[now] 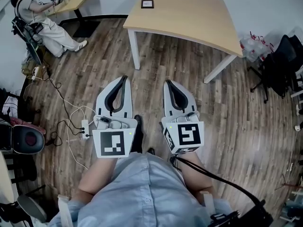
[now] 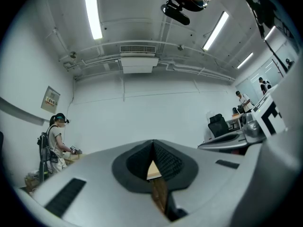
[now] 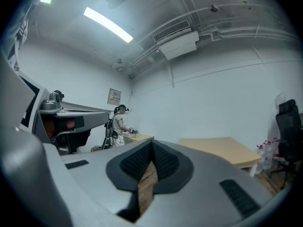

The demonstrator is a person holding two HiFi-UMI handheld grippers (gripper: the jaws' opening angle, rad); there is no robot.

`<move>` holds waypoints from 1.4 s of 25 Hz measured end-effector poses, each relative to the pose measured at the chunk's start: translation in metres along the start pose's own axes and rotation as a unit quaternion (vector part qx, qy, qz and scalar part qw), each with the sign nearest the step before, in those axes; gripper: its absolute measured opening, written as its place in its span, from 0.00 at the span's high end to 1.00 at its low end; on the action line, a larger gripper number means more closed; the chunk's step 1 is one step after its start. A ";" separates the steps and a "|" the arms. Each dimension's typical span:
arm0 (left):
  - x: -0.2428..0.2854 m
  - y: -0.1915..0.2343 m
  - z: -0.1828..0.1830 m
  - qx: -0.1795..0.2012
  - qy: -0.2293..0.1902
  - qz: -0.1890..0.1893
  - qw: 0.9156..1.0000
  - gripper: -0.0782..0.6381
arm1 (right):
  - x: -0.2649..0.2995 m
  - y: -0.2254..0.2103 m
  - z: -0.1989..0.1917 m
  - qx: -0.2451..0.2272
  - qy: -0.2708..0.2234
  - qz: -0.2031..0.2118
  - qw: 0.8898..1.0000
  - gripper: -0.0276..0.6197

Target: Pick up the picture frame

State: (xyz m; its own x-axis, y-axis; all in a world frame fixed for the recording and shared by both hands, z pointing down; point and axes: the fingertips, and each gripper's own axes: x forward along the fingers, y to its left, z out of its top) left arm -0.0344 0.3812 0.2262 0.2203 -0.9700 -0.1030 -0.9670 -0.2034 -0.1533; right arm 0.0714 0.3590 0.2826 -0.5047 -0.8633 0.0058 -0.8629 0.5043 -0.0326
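Both grippers were held roughly level, side by side and close to the person's body, the left gripper [image 1: 124, 78] and right gripper [image 1: 167, 82] pointing toward the far table [image 1: 199, 22]. Each pair of fingers [image 2: 135, 162] was pressed together at the tips, gripping nothing. The picture frame [image 1: 147, 4] lay flat near the table's far edge, well apart from both. Open wooden floor [image 1: 189, 93] lay between the grippers and the table's near edge.

The head camera looked steeply down from well short of the light wooden table [image 1: 189, 18]. The cameras on the left gripper [image 1: 124, 78] and right gripper [image 1: 167, 82] looked nearly level toward that table, from afar. All three views shared the other person [image 1: 34, 7] left of the table.
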 end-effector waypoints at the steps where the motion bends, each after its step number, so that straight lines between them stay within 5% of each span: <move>1: 0.006 0.003 -0.003 -0.002 -0.001 0.000 1.000 0.89 | 0.007 -0.003 -0.002 0.000 0.001 -0.001 1.000 0.96; 16: 0.143 0.067 -0.033 -0.015 -0.023 -0.028 0.999 0.89 | 0.147 -0.052 0.001 -0.019 -0.003 -0.040 0.999 0.95; 35: 0.264 0.077 -0.066 -0.019 -0.003 -0.032 0.999 0.89 | 0.250 -0.132 -0.005 -0.032 0.003 -0.060 0.998 0.95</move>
State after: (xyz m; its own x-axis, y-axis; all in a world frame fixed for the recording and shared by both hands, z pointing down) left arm -0.0590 0.1005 0.2522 0.2819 -0.9541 -0.1010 -0.9553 -0.2693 -0.1223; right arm 0.0590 0.0771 0.2931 -0.3971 -0.9177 0.0125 -0.9171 0.3973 0.0324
